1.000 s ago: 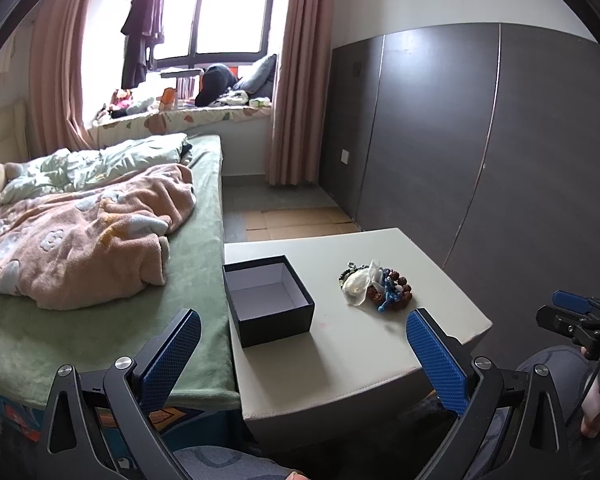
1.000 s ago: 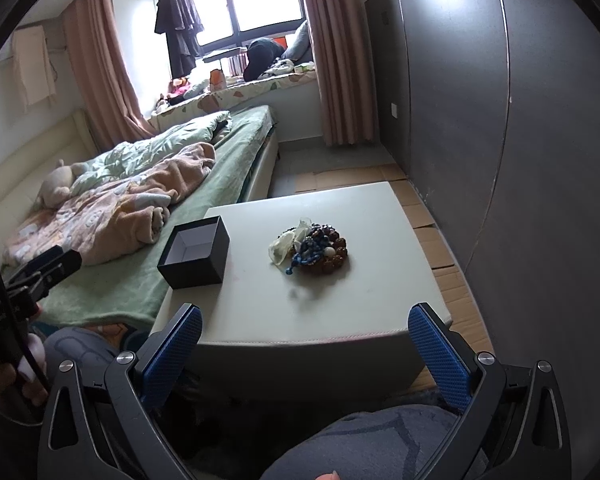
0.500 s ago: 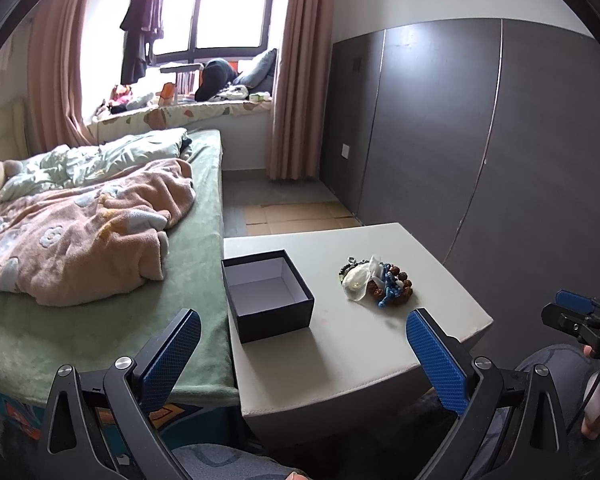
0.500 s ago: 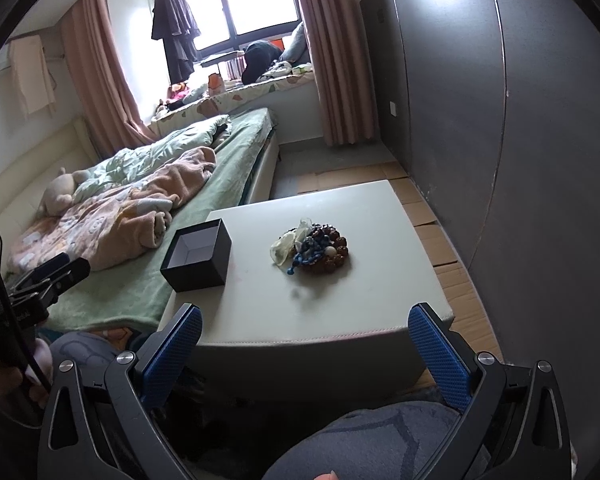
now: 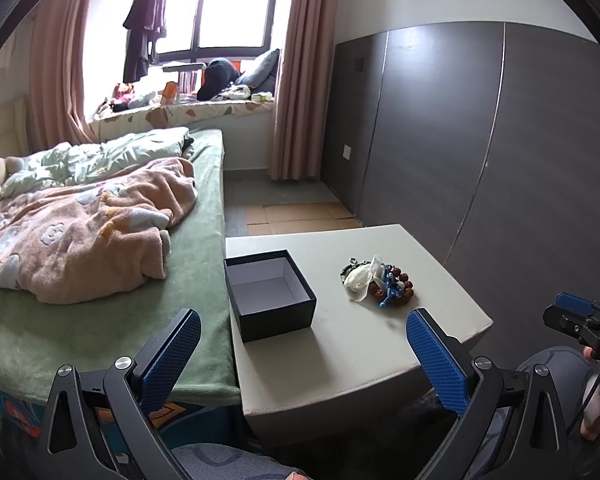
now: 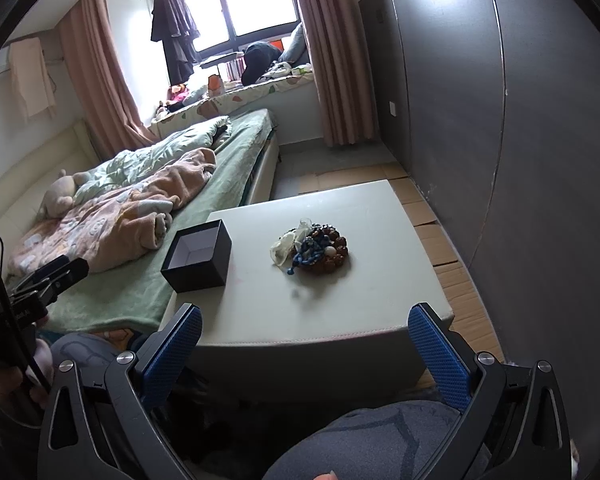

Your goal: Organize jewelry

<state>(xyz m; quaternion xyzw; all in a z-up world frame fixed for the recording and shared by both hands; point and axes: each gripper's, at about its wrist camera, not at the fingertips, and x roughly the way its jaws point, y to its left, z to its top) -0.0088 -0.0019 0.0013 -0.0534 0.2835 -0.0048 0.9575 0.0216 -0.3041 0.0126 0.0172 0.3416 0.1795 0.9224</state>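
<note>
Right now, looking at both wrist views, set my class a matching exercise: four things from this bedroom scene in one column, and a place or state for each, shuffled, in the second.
Column one:
1. square black cardboard box
2. heap of beaded jewelry
3. peach fleece blanket
4. dark hanging garment

Column two:
A. by the window
B. crumpled on the green bed
C. open and empty
D. piled on the pale table, beside the box

Pairs: 1-C, 2-D, 3-B, 4-A

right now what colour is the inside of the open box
White inside, black outside; the box shows it best in the left wrist view.
</note>
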